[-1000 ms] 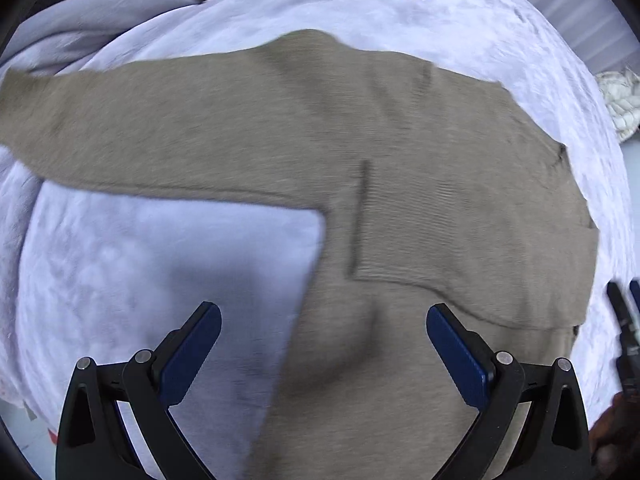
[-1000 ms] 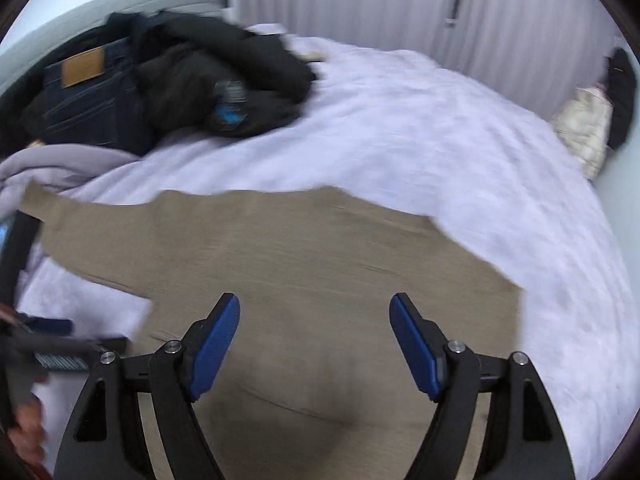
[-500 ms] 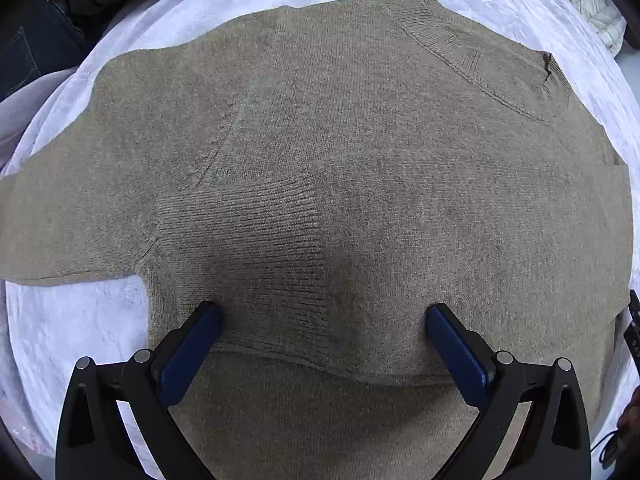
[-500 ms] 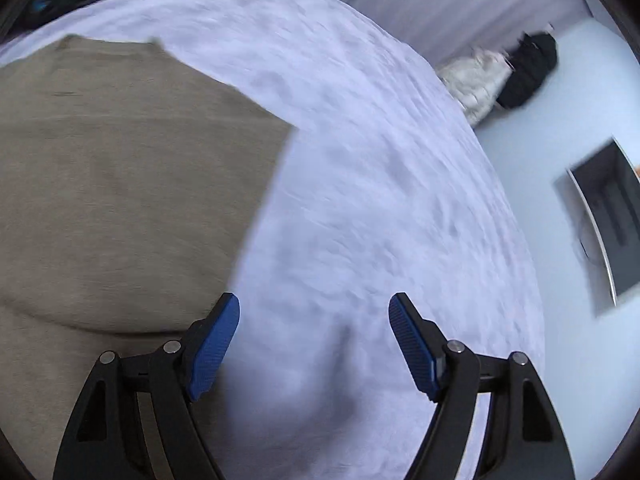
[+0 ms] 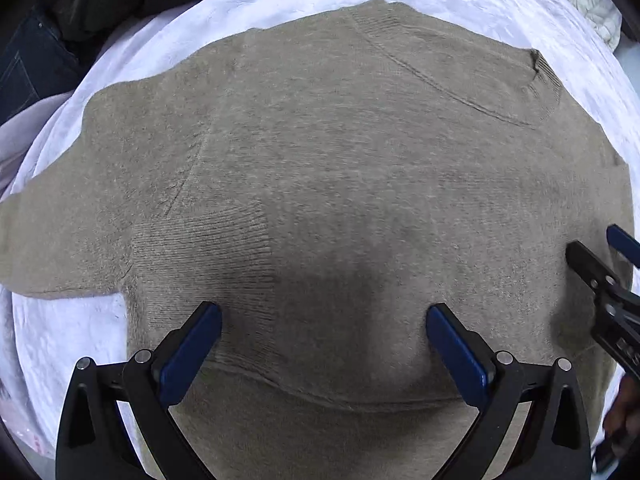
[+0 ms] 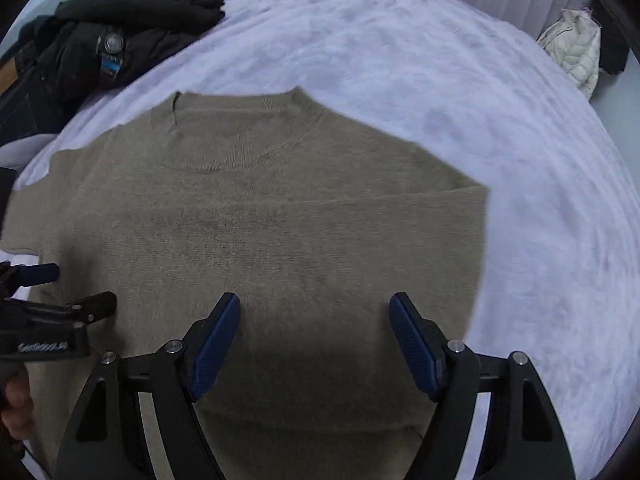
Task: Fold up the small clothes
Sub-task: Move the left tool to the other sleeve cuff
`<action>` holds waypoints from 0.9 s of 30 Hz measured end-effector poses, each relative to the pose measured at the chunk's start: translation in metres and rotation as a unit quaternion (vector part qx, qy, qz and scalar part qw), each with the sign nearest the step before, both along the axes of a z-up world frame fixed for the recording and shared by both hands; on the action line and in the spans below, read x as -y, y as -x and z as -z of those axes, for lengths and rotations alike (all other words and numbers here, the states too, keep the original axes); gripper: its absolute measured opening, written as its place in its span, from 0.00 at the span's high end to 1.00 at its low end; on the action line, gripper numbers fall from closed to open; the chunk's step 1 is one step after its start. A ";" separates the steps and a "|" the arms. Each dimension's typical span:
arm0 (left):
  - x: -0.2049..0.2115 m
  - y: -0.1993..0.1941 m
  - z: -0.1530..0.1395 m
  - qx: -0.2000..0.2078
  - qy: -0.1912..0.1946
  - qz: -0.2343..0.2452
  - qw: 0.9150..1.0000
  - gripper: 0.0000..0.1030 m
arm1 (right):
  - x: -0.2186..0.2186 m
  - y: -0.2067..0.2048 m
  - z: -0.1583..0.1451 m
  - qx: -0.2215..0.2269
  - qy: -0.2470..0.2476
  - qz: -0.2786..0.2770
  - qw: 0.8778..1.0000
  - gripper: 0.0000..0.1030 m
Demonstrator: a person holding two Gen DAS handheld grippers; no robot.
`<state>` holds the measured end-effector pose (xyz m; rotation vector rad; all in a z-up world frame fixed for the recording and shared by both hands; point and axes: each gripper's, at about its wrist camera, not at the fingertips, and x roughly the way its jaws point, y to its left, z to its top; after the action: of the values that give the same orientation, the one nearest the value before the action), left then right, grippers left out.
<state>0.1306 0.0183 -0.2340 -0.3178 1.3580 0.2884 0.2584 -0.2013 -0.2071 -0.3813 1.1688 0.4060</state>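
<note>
- Here's the tan sweater (image 5: 340, 184), spread flat across the white bed cover (image 6: 460, 92) and filling most of the left wrist view.
- One sleeve is folded in across the body; its ribbed cuff (image 5: 204, 248) sits at the lower left of that view, and the other sleeve runs off the left edge.
- In the right wrist view the round neckline (image 6: 240, 136) lies in the upper middle, and the folded sleeve's edge makes a straight line across the chest.
- Left gripper (image 5: 322, 344) hangs over the lower body of the sweater, jaws spread wide, nothing between the blue pads.
- Right gripper (image 6: 314, 340) likewise: jaws wide apart above the knit, gripping nothing.
- Each gripper peeks into the other's view at the side edge.
- Upper left of the right wrist view: a heap of dark clothes (image 6: 120, 32) on the bed, well apart from the sweater.
- Upper right: a cream puffer jacket (image 6: 576, 48) beside the bed.
</note>
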 end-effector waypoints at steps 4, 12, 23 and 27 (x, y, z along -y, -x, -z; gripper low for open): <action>-0.047 0.032 -0.003 0.014 0.016 0.027 0.999 0.00 | 0.030 -0.035 0.009 0.021 0.010 0.043 0.999 0.10; -0.059 0.063 -0.017 0.010 0.022 0.011 1.000 0.00 | 0.045 -0.040 -0.028 0.047 -0.012 0.096 0.994 0.10; -0.245 0.184 -0.043 0.009 0.010 -0.161 0.987 0.00 | -0.073 0.017 0.004 0.018 0.024 0.116 0.993 0.10; -0.353 0.269 -0.032 -0.003 0.002 -0.295 0.955 0.00 | -0.123 0.035 -0.001 0.034 0.039 0.075 0.996 0.10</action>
<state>-0.1388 0.3710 -0.2019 -0.7274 1.2450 0.7828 0.2235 -0.0778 -0.2062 -0.3696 1.1414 0.2160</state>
